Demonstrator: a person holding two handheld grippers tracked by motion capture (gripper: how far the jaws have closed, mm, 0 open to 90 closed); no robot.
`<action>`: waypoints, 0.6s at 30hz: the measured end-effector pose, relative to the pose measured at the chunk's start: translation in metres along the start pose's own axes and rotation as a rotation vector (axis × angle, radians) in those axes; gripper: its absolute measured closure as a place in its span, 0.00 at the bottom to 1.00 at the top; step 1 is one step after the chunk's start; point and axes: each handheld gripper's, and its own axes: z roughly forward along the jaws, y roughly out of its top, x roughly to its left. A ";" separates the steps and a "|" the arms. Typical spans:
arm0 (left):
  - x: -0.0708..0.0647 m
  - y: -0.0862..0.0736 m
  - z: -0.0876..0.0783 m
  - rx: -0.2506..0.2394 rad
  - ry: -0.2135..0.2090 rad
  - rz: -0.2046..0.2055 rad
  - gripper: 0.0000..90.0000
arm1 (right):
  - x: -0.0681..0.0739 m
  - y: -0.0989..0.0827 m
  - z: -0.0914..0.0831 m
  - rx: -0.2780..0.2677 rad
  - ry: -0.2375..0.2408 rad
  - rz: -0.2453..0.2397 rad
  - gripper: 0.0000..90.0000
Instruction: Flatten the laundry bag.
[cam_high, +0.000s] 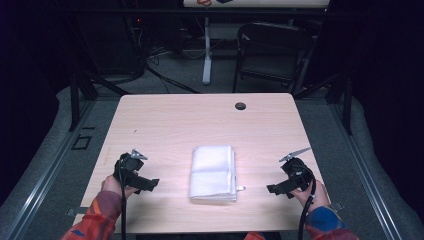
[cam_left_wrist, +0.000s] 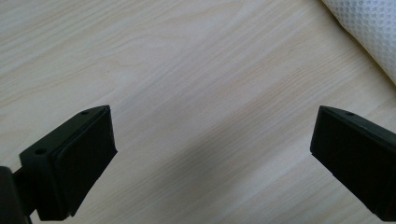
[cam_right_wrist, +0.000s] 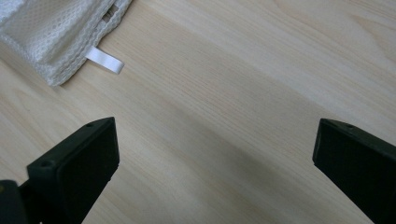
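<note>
folded white towel (cam_high: 213, 173) lain mid-table (cam_high: 165, 120), long axis running away from the person | left tool (cam_high: 145, 184) jaws held wide, nothing gripped | right tool (cam_high: 276, 189) likewise wide and empty — towel flanked, both tools aimed inward | right judged slightly nearer — tab (cam_right_wrist: 104, 60) at that corner

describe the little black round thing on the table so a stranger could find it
On the light wooden table, look to the far edge, right of centre. The small black round disc sits alone there, well beyond the folded white mesh cloth, dark against pale wood.
</note>
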 end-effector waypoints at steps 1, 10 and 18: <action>0.000 0.000 -0.001 -0.005 0.000 -0.004 0.00 | 0.000 0.000 0.000 -0.004 -0.004 0.002 0.00; -0.006 0.004 -0.005 -0.018 -0.013 0.015 0.00 | 0.004 0.001 0.000 0.010 -0.004 -0.022 0.01; -0.020 0.015 -0.010 -0.073 -0.039 0.035 0.00 | 0.006 0.002 0.000 0.000 0.015 -0.017 0.01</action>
